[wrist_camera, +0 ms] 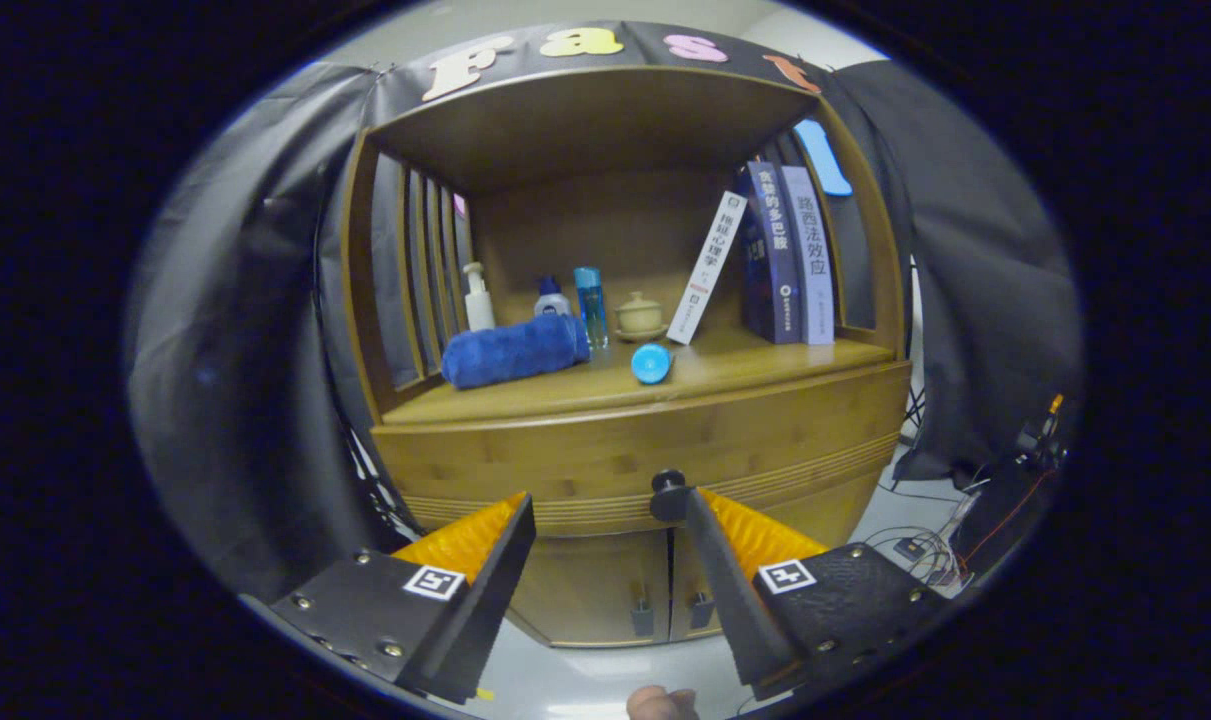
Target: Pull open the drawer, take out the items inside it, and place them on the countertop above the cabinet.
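A bamboo cabinet stands ahead of me. Its drawer is closed, with a dark round knob on its front. My gripper is open, nothing between its fingers; the knob sits just by the tip of the right finger, a short way beyond it. On the countertop above the drawer lie a rolled blue towel and a blue round lid or disc. What the drawer holds is hidden.
At the back of the countertop stand a white pump bottle, two small bottles, a small lidded pot and several books, one leaning. Two lower doors sit under the drawer. Cables and gear lie on the floor at right.
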Available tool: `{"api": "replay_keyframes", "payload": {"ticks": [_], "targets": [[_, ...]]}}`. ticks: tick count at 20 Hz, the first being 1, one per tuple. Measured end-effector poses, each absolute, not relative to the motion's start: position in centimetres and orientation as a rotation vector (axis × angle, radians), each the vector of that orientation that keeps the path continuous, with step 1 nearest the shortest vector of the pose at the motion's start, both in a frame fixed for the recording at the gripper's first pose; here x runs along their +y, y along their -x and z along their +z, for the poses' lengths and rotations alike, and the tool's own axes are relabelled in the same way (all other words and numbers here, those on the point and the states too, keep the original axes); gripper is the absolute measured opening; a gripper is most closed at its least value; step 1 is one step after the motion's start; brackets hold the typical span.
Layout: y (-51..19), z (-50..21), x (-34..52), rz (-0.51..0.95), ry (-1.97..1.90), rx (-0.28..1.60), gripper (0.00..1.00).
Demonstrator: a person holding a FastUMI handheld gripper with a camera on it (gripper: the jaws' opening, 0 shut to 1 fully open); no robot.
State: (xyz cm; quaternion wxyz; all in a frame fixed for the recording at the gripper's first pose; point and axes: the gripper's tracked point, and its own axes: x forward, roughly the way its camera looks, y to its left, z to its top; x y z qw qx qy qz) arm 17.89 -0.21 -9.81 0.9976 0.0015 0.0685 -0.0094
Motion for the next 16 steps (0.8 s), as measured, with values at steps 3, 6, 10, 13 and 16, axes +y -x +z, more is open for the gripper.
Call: {"api": "replay_keyframes", "payload": {"ticks": [3,6,10,13,16], "targets": [[-13.4,-6.1,-0.2,0.024,0.038,0.124,0.91],[-8.7,-2.8,-0.5,0.026,0.118,0.094,0.91],[-3.1,1.9,-1.7,-0.005,0.119,0.04,0.91],[0.2,4.5,-1.4,0.022,0.114,0.035,0.91],[3.1,8.0,-2.9,-0.026,0.102,-0.008,0.91]]}}
